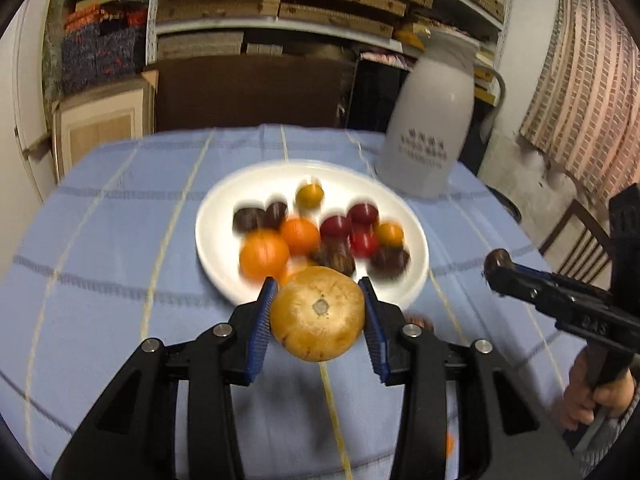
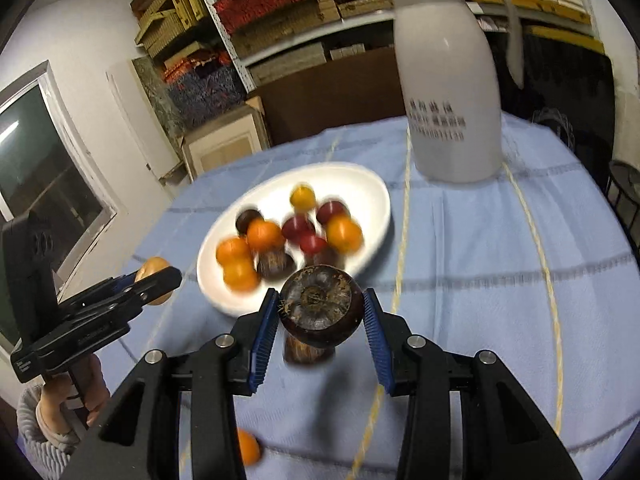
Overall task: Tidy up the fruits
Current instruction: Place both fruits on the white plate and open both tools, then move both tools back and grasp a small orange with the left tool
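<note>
Both jaws clamped: left gripper tan fruit, right gripper dark fruit

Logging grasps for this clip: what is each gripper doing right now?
Left gripper: shut on the tan round fruit.
Right gripper: shut on the dark brown fruit.

Open blue-clothed worktop left of the white plate and along the near edge, broken only by a dark fruit and a small orange one lying on the cloth. Plate middle crowded with fruit, bare rim at the far and left sides. Tall white jug blocking the far right corner, close beside the plate; stacked shelves walling off the back.
</note>
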Demonstrator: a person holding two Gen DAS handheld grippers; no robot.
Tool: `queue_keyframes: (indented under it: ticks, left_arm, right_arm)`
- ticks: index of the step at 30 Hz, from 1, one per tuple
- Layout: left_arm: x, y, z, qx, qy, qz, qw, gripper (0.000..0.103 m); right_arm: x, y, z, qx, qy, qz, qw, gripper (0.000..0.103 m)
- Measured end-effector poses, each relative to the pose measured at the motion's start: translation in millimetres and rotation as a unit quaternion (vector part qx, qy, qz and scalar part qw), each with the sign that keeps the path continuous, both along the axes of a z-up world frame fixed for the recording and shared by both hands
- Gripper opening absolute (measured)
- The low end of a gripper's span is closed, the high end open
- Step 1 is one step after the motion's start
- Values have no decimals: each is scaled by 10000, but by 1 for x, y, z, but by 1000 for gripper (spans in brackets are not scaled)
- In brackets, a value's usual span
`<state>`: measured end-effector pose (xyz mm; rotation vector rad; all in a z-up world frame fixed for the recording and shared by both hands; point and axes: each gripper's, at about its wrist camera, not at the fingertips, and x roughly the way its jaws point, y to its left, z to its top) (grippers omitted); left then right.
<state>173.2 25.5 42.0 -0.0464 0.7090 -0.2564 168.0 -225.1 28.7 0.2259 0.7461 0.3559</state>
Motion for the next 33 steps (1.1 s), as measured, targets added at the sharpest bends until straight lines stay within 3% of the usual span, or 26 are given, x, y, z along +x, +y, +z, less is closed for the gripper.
queue_keyframes:
  ticks: [5,13,14,15,17,20,23,27,33]
  left_arm:
    - [47,-13,-1,46,72,-14,10000,40]
    - [87,-50,-49,333,489,-517,9969,41]
    - [88,-50,-52,297,533,-547,9966,45]
    - [89,-51,-54,244,549,-590,9964,55]
    - [86,-48,-53,346,471,-447,9973,71]
    - [77,-41,-45,320,344,-312,9984,73]
    - [61,-30,-34,214,264,-146,9993,83]
    - [20,-18,-32,207,151,-28,9997,88]
    - [-45,-8,-47,217,158,84,9996,91]
  right_arm:
    - [59,14,13,133,12,-34,9999,43]
    - [151,48,-22,-201,493,-55,9986,43]
    - [160,52,-26,-211,567,-22,9982,43]
    - [166,55,-30,-194,633,27,9978,45]
    - [174,59,-34,-159,706,34,9974,58]
    - [161,51,-25,-14,539,-4,9985,60]
    - [128,41,-10,-123,306,-55,9994,61]
    - [70,22,0,-325,-63,-115,9994,73]
    - [-7,-6,-30,-222,-34,-208,9995,77]
